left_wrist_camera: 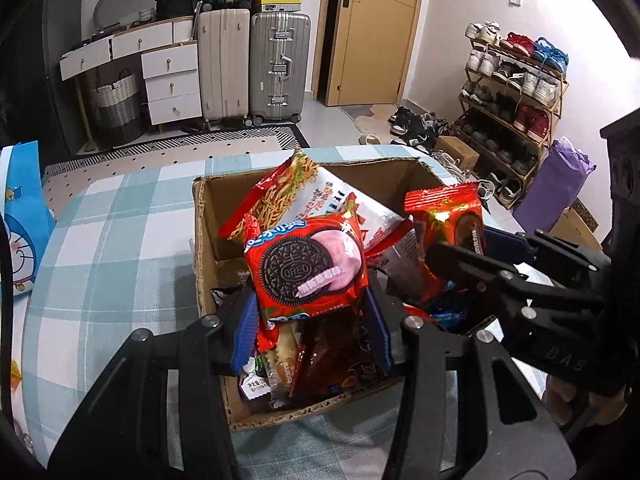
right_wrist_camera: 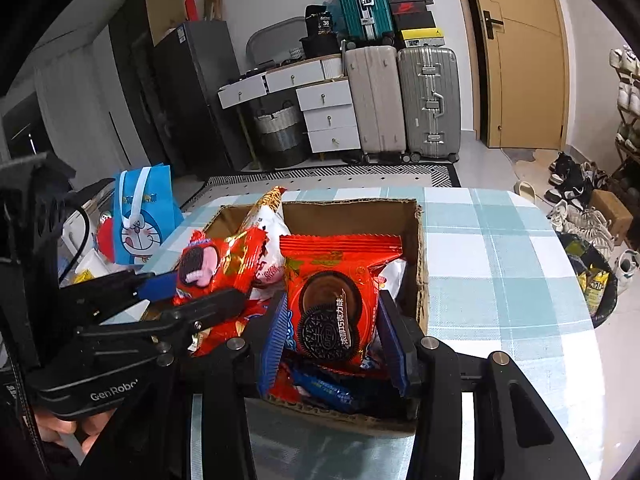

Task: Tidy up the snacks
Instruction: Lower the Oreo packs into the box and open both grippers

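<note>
Both fisheye views are evenly and brightly lit by soft indoor light, with only weak shadows. Glare flashes on the foil Oreo packets (left_wrist_camera: 306, 266) and washes out the floor (right_wrist_camera: 612, 344) at right. Straight lines bow near the edges, and black vignetting fills the corners.

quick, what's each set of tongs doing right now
left tongs: closed on the strawberry oreo pack
right tongs: closed on the chocolate oreo pack

1. The left gripper (left_wrist_camera: 310, 312) clamps a strawberry Oreo packet (left_wrist_camera: 306, 266) at frame centre.
2. Right of it, the right gripper (left_wrist_camera: 460, 246) grips a chocolate Oreo packet (left_wrist_camera: 446, 216).
3. Both hang above the cardboard box (left_wrist_camera: 204, 216).
</note>
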